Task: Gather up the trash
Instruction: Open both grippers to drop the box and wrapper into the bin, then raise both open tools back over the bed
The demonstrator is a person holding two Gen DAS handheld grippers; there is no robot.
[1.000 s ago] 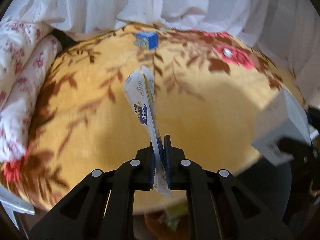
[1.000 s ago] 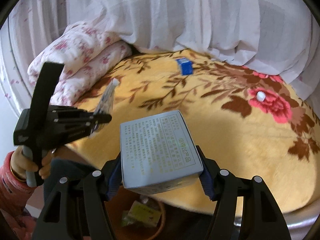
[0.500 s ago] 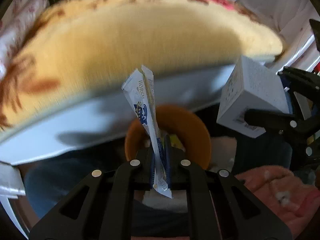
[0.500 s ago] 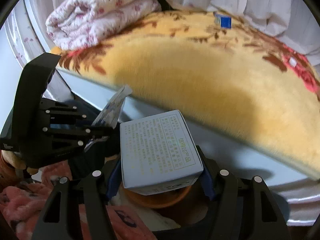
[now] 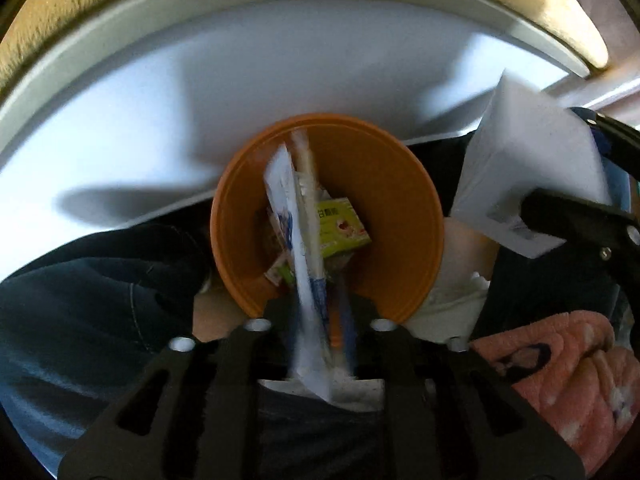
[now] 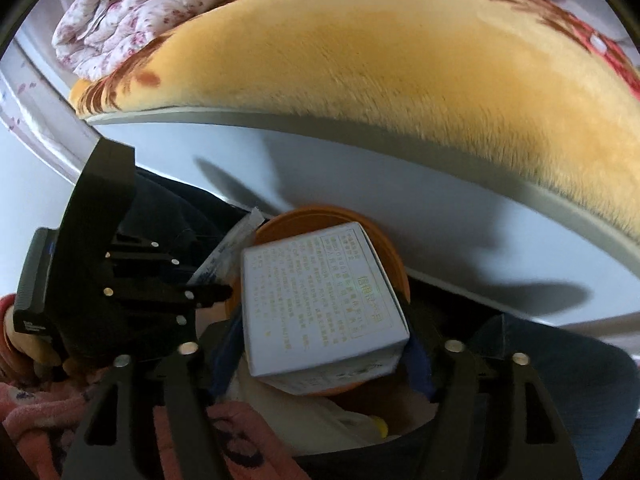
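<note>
Bin [image 5: 400,216]: round orange plastic, frame centre.
Left gripper [image 5: 320,320]: parted, blurred crinkly wrapper [image 5: 292,216] between.
Right gripper [image 6: 320,344]: clamped on matte grey carton [image 6: 316,296].

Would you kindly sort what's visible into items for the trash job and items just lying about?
Job:
- white wrapper
- pale box
- orange bin
- green carton

Lying about:
- yellow blanket
- floral quilt
- pink fleece

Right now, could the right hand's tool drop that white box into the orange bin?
Probably yes. The right gripper holds the box directly over the orange bin, nothing between; the left gripper and its wrapper crowd the bin's left side.
</note>
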